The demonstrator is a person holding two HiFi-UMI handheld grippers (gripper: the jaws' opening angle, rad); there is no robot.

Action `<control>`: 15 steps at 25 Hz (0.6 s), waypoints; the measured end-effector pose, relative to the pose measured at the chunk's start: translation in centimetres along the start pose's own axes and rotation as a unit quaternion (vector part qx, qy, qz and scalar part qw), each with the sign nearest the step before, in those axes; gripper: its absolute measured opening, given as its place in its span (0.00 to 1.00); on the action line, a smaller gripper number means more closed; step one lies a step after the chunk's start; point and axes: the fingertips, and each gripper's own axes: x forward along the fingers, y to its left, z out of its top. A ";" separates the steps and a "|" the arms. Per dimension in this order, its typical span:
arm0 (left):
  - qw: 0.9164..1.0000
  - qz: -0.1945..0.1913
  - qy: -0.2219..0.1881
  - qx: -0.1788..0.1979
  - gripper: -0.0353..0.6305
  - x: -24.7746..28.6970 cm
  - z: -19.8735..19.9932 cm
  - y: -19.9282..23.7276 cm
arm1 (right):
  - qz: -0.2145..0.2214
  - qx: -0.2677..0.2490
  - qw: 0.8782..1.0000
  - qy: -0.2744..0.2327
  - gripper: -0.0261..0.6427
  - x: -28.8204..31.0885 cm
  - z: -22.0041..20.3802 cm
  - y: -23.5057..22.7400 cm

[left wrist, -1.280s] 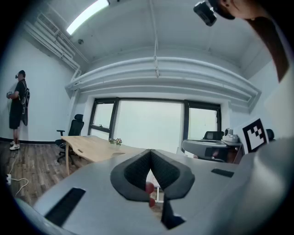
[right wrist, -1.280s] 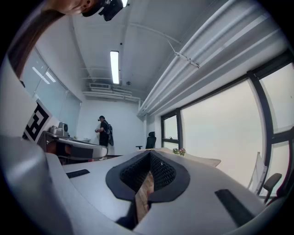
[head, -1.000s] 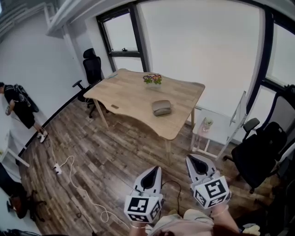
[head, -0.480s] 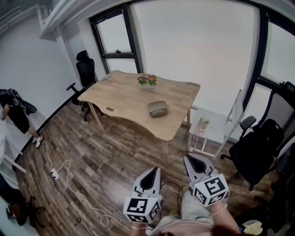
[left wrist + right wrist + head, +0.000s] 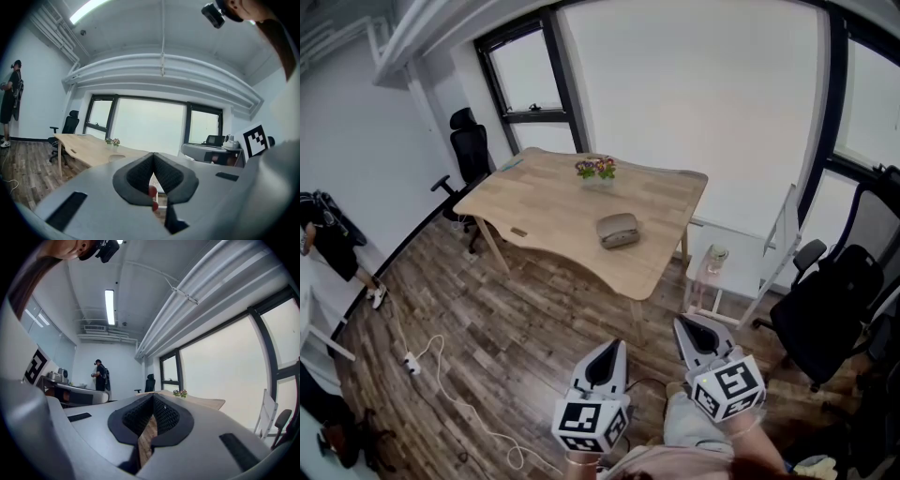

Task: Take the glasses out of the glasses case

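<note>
A grey-green glasses case [image 5: 617, 230] lies shut on the wooden table [image 5: 553, 206], near its middle right; it also shows as a low lump [image 5: 117, 158] in the left gripper view. Both grippers are held close to my body, far from the table and over the floor. My left gripper [image 5: 607, 351] has its jaws pressed together with nothing in them [image 5: 153, 157]. My right gripper [image 5: 695, 326] is shut and empty too [image 5: 153, 398]. No glasses are visible.
A small pot of flowers [image 5: 595, 170] stands at the table's far side. Black office chairs [image 5: 472, 150] [image 5: 825, 314] sit left and right, a white side table with a bottle [image 5: 714, 259] beside the desk. A white cable [image 5: 441, 375] trails on the wood floor. A person [image 5: 333, 244] stands at left.
The view has shifted slightly nearer the table and to the right; the person at left has slid toward the frame edge. Both grippers keep their place and stay shut.
</note>
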 end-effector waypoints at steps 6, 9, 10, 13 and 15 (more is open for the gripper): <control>1.000 -0.001 0.005 0.007 0.05 4.2 0.4 0.8 | 0.001 0.002 1.000 0.009 0.04 2.9 -0.7 -2.9; 1.000 0.000 0.010 0.010 0.05 6.5 0.7 1.2 | 0.002 0.003 1.000 0.016 0.04 4.5 -1.0 -4.5; 1.000 0.000 0.011 0.011 0.05 7.2 0.8 1.3 | 0.002 0.004 1.000 0.017 0.04 5.0 -1.0 -5.1; 1.000 0.000 0.014 0.013 0.05 9.5 1.2 1.6 | 0.002 0.007 1.000 0.020 0.04 6.5 -0.8 -6.8; 1.000 0.003 0.014 0.015 0.05 10.8 1.5 1.9 | 0.006 0.008 1.000 0.019 0.04 7.5 -0.7 -7.8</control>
